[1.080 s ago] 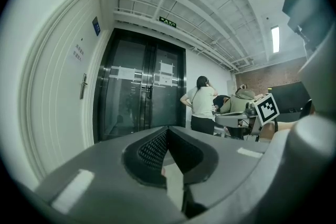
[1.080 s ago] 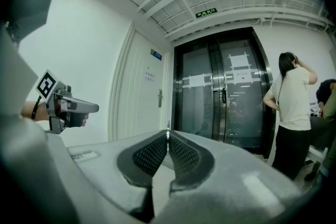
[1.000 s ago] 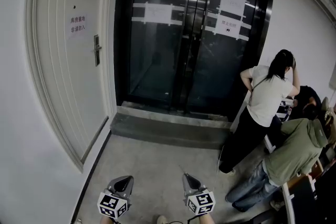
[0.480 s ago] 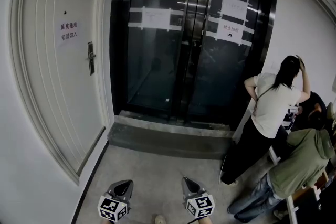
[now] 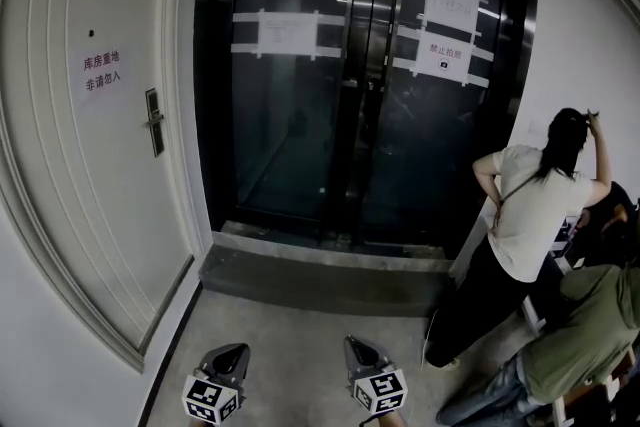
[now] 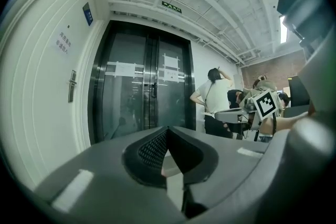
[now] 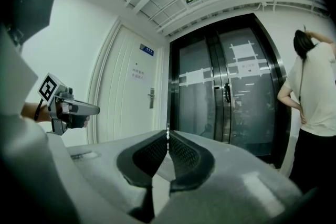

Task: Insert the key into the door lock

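The white door (image 5: 100, 175) is at the left of the head view, and its metal lock plate with handle (image 5: 153, 120) sits at mid height. The lock also shows in the left gripper view (image 6: 72, 85) and the right gripper view (image 7: 151, 97). Both grippers are held level at the bottom of the head view, well short of the door. My right gripper (image 5: 353, 345) is shut on a thin metal key (image 7: 167, 131), of which only a sliver pokes from the tips. My left gripper (image 5: 236, 352) is shut, and nothing shows between its jaws (image 6: 168, 129).
Black glass double doors (image 5: 360, 95) with taped paper sheets stand straight ahead behind a concrete step (image 5: 320, 275). At the right are a standing person in a white shirt (image 5: 535, 205) and a bent-over person in a green jacket (image 5: 585, 335). A red-lettered notice (image 5: 100, 70) hangs on the white door.
The view has advanced towards the doors: the white door and its lock have slid left and grown, and the people have moved right. Both grippers keep their place at the bottom, jaws unchanged.
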{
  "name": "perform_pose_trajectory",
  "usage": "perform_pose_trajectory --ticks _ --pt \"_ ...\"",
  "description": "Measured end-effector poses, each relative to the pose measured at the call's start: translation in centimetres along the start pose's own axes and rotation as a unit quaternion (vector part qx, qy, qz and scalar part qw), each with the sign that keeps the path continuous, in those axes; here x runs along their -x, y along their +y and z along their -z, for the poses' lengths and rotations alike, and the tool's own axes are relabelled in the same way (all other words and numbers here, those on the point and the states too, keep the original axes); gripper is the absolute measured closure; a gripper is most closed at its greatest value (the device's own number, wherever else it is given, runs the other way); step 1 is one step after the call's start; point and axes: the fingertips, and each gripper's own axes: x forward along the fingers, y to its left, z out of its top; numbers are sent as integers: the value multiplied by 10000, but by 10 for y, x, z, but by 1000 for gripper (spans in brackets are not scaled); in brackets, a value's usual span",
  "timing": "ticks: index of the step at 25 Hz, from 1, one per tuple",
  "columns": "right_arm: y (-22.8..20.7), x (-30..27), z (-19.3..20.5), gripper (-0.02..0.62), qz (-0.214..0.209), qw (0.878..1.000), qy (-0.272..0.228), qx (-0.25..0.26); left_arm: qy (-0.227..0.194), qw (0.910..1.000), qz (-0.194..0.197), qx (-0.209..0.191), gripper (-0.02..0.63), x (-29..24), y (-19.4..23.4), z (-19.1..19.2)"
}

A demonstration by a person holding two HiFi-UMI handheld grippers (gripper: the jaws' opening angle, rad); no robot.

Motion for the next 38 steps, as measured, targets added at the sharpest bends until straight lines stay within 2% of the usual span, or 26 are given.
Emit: perform_pose_trajectory --ticks 11,18,25,32,38 --pt "-59 -79 -2 584 -264 9996 -30 38 -43 9998 -176 4 604 -91 32 -12" --pt "-69 -116 4 584 -365 9993 25 -34 41 9996 -261 27 604 -119 54 -10" --pt "-82 -163 8 584 -350 9994 49 -62 158 9997 -177 81 604 -156 87 -10" --pt "-92 -227 -3 584 -295 9995 24 -69 221 9996 -91 136 604 -199 138 -13" --pt "-99 -289 -24 584 -275 9995 -117 -41 6 9998 -194 -2 604 -236 199 -30"
